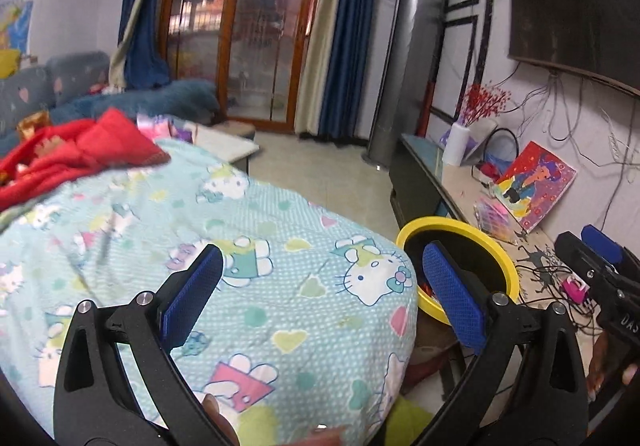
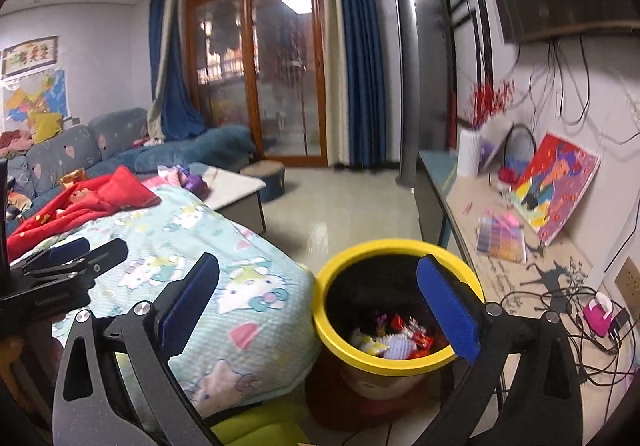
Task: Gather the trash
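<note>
Right gripper [image 2: 318, 320]: jaws at their widest, nothing between the pads. Left gripper [image 1: 322, 296]: jaws likewise wide and empty.

Governing relation: the bin [image 2: 394, 246], black inside with a yellow rim, stands on the floor hard against the corner of the bed [image 2: 248, 270]. In the right wrist view it lies just ahead of the jaws and below them, its mouth partly behind the right pad. Wrappers [image 2: 394, 336] lie in its bottom, so some trash is already in. The right hand is the nearer to the bin; the left gripper is over the bed corner, with the bin off to its right.

Trash not yet collected, by my judgement: small bright items [image 2: 186, 174] at the far end of the bed, past the red cloth [image 2: 100, 198]. They are too blurred to identify, and no long axis can be read. They lie well ahead and to the left of both sets of jaws; the left hand looks somewhat the nearer.

Surroundings: the desk [image 2: 520, 286] along the right wall carries a painting [image 2: 560, 186], a vase [image 2: 470, 150], loose cables [image 2: 560, 302] and a pink item [image 2: 596, 312].

Obstructions: the red cloth lies across the reach to the far items. The two grippers are close side by side, so a crossing move risks contact.
</note>
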### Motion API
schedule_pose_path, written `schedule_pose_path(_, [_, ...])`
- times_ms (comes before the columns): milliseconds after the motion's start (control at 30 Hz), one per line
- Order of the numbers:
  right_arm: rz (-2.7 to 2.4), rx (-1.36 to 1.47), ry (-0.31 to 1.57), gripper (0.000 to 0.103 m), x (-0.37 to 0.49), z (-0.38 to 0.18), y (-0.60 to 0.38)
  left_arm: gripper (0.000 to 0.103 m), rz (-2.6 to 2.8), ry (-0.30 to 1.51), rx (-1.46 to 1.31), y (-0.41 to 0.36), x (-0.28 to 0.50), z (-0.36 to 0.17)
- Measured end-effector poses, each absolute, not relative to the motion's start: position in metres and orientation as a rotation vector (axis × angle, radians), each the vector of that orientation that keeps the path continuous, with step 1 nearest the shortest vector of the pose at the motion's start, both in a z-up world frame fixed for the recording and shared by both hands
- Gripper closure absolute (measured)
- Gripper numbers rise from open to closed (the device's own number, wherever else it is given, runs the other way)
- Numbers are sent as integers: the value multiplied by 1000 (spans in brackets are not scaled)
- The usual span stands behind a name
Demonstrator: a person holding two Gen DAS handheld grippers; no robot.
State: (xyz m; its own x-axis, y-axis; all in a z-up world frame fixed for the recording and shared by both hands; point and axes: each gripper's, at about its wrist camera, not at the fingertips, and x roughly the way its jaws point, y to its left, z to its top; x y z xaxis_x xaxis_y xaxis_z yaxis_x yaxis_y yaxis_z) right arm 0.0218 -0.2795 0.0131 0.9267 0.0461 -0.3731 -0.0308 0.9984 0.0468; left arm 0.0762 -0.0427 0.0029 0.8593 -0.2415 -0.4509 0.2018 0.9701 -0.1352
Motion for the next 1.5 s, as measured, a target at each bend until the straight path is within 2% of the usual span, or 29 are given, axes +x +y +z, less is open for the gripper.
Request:
schedule_pose_path(333, [-11,-15,300,6,3,4,-261,11,-209,415,-91,-24,37,8])
schedule_pose_path(1500, [-6,-27,270,6,-1,1,-256,11,-193,413,-97,-20,34,7])
